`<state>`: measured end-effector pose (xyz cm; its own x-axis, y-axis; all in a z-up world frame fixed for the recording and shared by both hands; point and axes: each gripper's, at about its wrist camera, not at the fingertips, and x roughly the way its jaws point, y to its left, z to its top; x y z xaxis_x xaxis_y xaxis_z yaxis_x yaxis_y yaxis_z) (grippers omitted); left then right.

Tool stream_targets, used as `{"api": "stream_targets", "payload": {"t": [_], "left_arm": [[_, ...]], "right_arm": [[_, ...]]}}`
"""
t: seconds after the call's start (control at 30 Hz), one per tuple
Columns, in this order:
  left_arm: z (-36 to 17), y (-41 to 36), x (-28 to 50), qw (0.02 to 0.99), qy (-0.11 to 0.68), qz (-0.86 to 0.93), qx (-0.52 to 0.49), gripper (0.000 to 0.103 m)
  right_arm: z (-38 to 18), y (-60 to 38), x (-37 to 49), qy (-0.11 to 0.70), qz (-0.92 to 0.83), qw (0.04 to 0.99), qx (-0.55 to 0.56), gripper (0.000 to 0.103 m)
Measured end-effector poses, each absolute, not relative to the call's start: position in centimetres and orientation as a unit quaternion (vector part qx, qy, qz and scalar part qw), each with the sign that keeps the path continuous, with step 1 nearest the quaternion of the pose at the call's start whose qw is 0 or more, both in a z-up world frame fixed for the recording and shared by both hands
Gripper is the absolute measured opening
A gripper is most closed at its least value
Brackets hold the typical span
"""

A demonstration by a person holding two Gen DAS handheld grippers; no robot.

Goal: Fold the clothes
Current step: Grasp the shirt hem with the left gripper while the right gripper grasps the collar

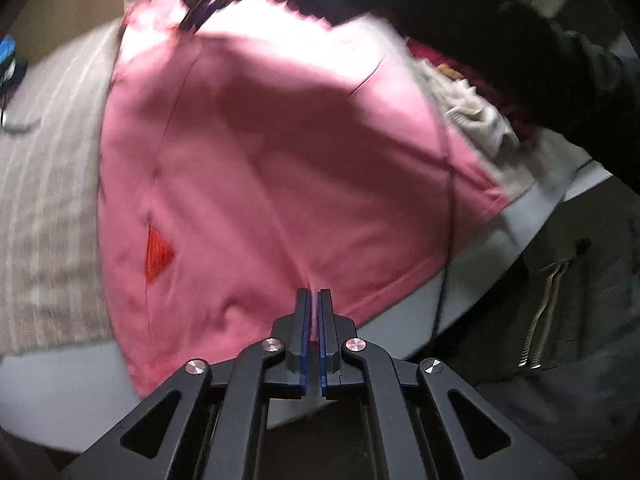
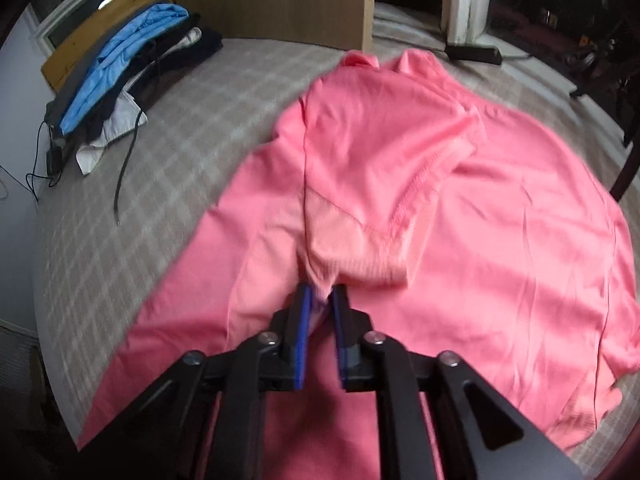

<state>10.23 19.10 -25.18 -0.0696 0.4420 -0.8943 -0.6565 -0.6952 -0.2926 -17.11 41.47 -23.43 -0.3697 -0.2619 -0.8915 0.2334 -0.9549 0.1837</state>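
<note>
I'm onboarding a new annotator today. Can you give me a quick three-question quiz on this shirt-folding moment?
1. True or false: both grippers are shut on the pink shirt.
2. What lies at the far left of the checked bedcover in the right wrist view: A) shoes, B) a stack of clothes, C) a laptop?
3. What colour is the patch on the shirt in the left wrist view?

Key: 1 true: left gripper and right gripper both pinch fabric. 2 B, stack of clothes. 3 red patch.
</note>
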Motion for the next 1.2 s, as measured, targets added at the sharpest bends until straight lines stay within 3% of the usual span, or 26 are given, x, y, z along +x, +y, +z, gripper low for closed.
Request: {"api": "stream_targets", "payload": {"t": [0.13,0.33,0.53,0.73,1.03,1.07,1.13,1.2], "left_arm": [[-21.8,15.6,9.3,0.374,0.06,0.737,-0.56,0.002],[-15.3,9.0,2.7,0.327,0.014,0.795,-0.511,0.01],[-19.6,11.3,-0.4,0.319,0.047,0.781,-0.534,0.011],[-25.4,13.4,0.6,0.315,0.041,0.74,-0.592,0.011],[-26.7,14.2,0.6,0.334,0.018,0.728,-0.598,0.011],[-26.7,14.1,0.5,0.335,0.014,0.727,-0.599,0.011],[-26.8,14.0,0.3,0.337,0.003,0.725,-0.601,0.011],[-26.9,13.7,0.3,0.334,-0.006,0.724,-0.604,0.011]], "right_arm": [[-19.9,45.2,-14.6,-0.056,-0.846,0.146,0.51,0.021],[-13.6,47.8,-13.0,-0.038,-0.871,0.134,0.471,0.021],[-11.0,45.6,-17.9,-0.021,-0.882,0.145,0.447,0.029],[-15.6,41.9,-26.6,-0.001,-0.869,0.14,0.474,0.035],[-23.1,39.2,-35.8,0.015,-0.835,0.142,0.531,0.035],[-23.7,39.0,-36.1,0.021,-0.832,0.148,0.534,0.034],[-24.6,38.6,-36.5,0.037,-0.826,0.161,0.538,0.004],[-24.6,38.4,-36.7,0.064,-0.839,0.15,0.519,0.003]]}}
